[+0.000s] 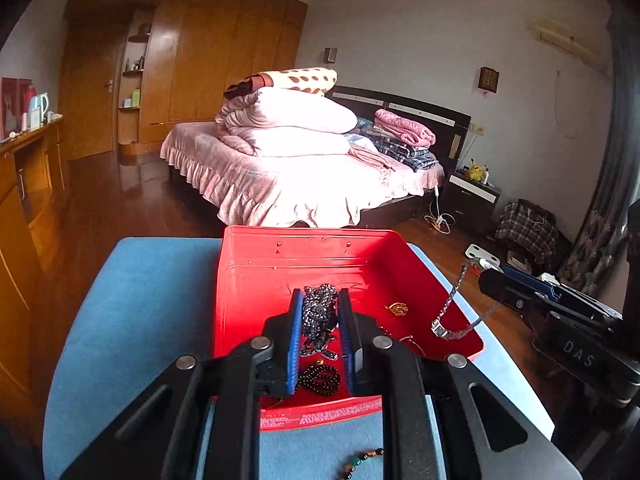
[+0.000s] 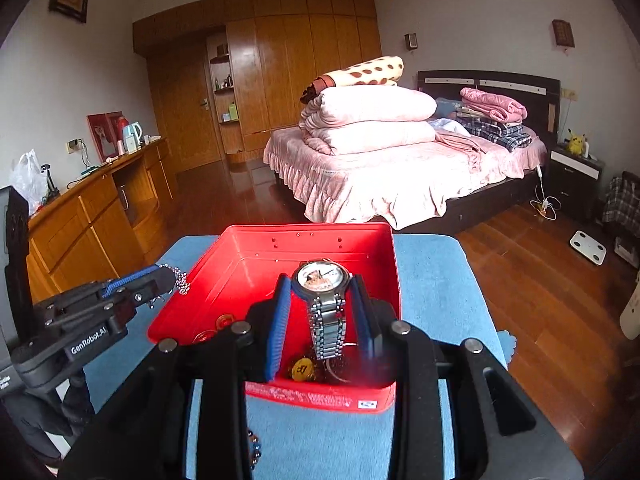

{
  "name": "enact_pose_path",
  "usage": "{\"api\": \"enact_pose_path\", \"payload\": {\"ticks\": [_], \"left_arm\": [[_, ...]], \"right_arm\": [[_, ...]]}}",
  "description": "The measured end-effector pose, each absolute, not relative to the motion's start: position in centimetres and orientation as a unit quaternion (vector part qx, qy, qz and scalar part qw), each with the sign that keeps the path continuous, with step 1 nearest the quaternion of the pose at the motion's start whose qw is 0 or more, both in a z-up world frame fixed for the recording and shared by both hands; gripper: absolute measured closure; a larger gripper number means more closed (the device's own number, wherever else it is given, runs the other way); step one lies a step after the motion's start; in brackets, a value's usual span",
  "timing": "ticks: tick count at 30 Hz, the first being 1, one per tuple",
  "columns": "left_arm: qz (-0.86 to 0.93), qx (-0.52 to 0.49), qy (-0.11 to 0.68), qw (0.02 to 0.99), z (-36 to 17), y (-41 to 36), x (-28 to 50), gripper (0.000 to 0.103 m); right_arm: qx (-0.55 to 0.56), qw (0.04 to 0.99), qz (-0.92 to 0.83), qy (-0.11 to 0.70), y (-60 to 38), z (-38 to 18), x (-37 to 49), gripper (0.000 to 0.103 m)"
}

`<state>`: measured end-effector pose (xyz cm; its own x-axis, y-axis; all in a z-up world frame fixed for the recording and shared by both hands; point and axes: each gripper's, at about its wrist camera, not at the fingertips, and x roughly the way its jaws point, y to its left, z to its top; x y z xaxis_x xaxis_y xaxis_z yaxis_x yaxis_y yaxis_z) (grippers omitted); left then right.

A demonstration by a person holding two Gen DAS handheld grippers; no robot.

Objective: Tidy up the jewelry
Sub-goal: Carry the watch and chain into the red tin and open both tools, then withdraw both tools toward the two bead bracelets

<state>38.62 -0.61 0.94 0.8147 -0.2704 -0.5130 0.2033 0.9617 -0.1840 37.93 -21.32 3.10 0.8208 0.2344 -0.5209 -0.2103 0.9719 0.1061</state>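
The left gripper [image 1: 320, 320] clamps a bead chain [image 1: 318, 312], the right gripper [image 2: 324, 312] a watch [image 2: 324, 280], both mid-frame, seemingly above the red box [image 2: 394, 280]. Lower before letting go.

Box [image 2: 384, 272] on the table [image 2: 440, 280], necklaces [image 1: 320, 376] and pendant [image 1: 397, 309] inside it, bed [image 2: 400, 176] behind

tray [image 2: 384, 264]: glossy red plastic | watch [image 2: 326, 320]: shiny metal | table [image 2: 432, 288]: matt blue cloth
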Motion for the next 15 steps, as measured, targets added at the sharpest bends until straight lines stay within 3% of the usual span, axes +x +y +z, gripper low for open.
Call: {"api": "enact_pose_path", "payload": {"ticks": [10, 12, 14, 15], "left_arm": [[-0.110, -0.063, 0.312, 0.942, -2.3, -0.8, 43.2, 0.085], [-0.103, -0.060, 0.316, 0.941, -2.6, -0.8, 43.2, 0.067], [-0.100, -0.059, 0.313, 0.943, -2.5, -0.7, 43.0, 0.058], [-0.099, -0.057, 0.311, 0.944, -2.3, -0.7, 42.9, 0.055]], "right_arm": [[0.024, 0.936, 0.101, 0.336, -19.5, -1.6, 44.3, 0.073], [0.021, 0.934, 0.096, 0.344, -19.3, -2.0, 44.4, 0.072], [0.019, 0.937, 0.090, 0.338, -19.4, -1.9, 44.2, 0.071], [0.017, 0.937, 0.087, 0.337, -19.3, -1.8, 44.1, 0.063]]}}
